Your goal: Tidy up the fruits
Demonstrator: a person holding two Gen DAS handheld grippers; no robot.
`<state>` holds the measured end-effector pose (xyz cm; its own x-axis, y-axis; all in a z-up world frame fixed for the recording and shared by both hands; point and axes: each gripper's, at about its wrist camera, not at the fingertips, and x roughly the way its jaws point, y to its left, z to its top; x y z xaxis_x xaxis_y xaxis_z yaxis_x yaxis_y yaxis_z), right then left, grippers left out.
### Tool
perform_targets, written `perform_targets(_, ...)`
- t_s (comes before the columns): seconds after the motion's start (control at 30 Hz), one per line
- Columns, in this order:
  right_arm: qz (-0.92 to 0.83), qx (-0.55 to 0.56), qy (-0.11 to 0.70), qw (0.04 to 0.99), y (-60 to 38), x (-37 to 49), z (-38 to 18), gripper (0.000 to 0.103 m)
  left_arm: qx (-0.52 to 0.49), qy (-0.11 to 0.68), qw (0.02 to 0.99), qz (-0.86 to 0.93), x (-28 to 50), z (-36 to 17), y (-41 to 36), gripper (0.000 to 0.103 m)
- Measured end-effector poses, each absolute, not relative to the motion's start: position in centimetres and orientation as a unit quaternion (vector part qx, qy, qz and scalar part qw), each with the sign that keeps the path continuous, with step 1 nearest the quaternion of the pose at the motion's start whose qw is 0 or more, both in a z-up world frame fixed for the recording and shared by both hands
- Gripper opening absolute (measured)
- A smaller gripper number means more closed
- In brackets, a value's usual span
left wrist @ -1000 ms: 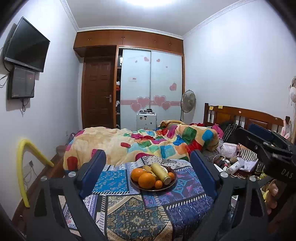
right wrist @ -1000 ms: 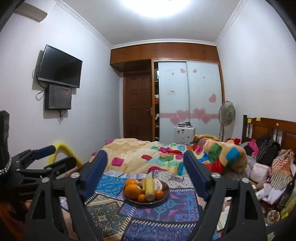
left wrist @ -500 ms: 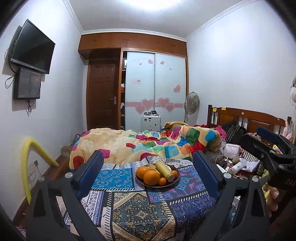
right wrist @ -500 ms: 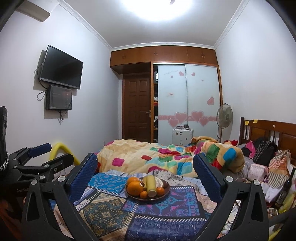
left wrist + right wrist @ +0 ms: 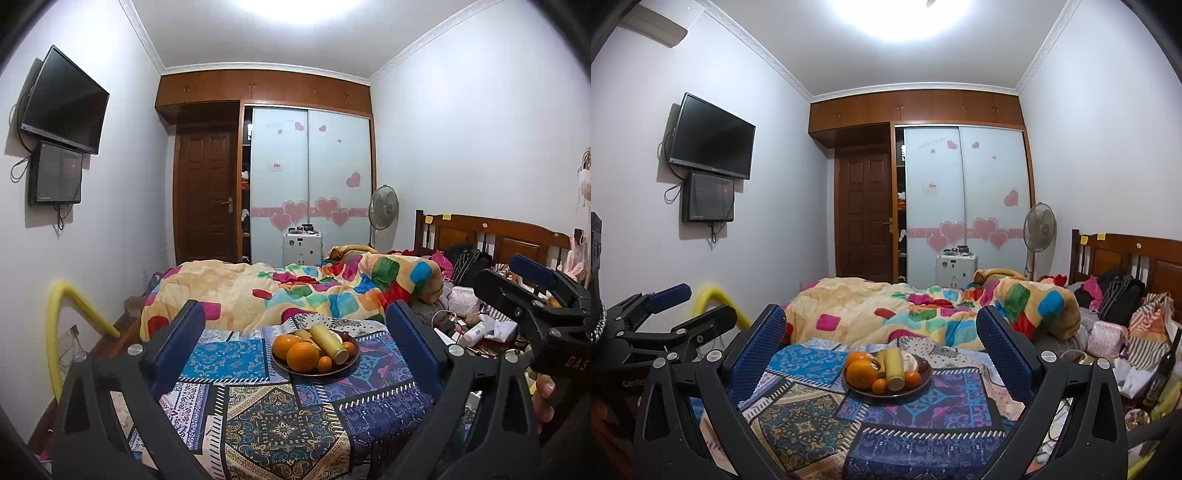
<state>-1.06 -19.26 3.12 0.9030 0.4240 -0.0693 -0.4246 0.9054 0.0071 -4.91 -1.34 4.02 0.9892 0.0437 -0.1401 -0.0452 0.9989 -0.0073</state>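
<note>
A brown plate point(image 5: 343, 365) point(image 5: 923, 384) stands on a patterned cloth table point(image 5: 273, 424) point(image 5: 820, 417). It holds two big oranges point(image 5: 302, 356) point(image 5: 862, 373), small oranges point(image 5: 324, 364) point(image 5: 911, 379), a pale yellow cylinder-shaped fruit point(image 5: 328, 339) point(image 5: 893, 365) and other fruit behind. My left gripper point(image 5: 295, 332) is open and empty, held above the near table side. My right gripper point(image 5: 881, 336) is open and empty, likewise short of the plate. Each gripper shows at the edge of the other's view point(image 5: 535, 295) point(image 5: 672, 314).
A bed with a colourful quilt point(image 5: 295, 291) point(image 5: 923, 306) lies right behind the table. Bags and clutter point(image 5: 476, 321) point(image 5: 1126, 321) lie to the right. A yellow foam tube point(image 5: 59, 332) stands at the left wall. A wardrobe, door and fan point(image 5: 1039, 229) are at the back.
Both grippers have risen and tilted slightly down, so the table and plate sit lower and show more cloth. Both stayed open and empty.
</note>
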Motion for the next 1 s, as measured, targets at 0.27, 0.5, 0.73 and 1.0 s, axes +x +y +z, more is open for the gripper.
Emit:
perform_targets(0.27,0.219,-0.003,0.036,0.975,-19.27,-0.98,3.08,0.103,-0.003,0.071,0.997,0.022,-4.78,4.02,-1.57,0.101)
perform_targets(0.5,0.220,-0.002,0.037,0.975,-19.31,-1.01,3.16,0.103,-0.002,0.069,0.997,0.021,-4.84,4.01,-1.74,0.101)
perform_targets(0.73,0.219,-0.003,0.036,0.975,-19.24,-1.08,3.14,0.103,-0.001,0.067,0.998,0.020,-5.02,4.06,-1.91,0.101)
perform_targets(1.0,0.220,-0.001,0.036,0.975,-19.20,-0.99,3.08,0.103,-0.002,0.070,0.997,0.015,-4.93,4.24,-2.09,0.102)
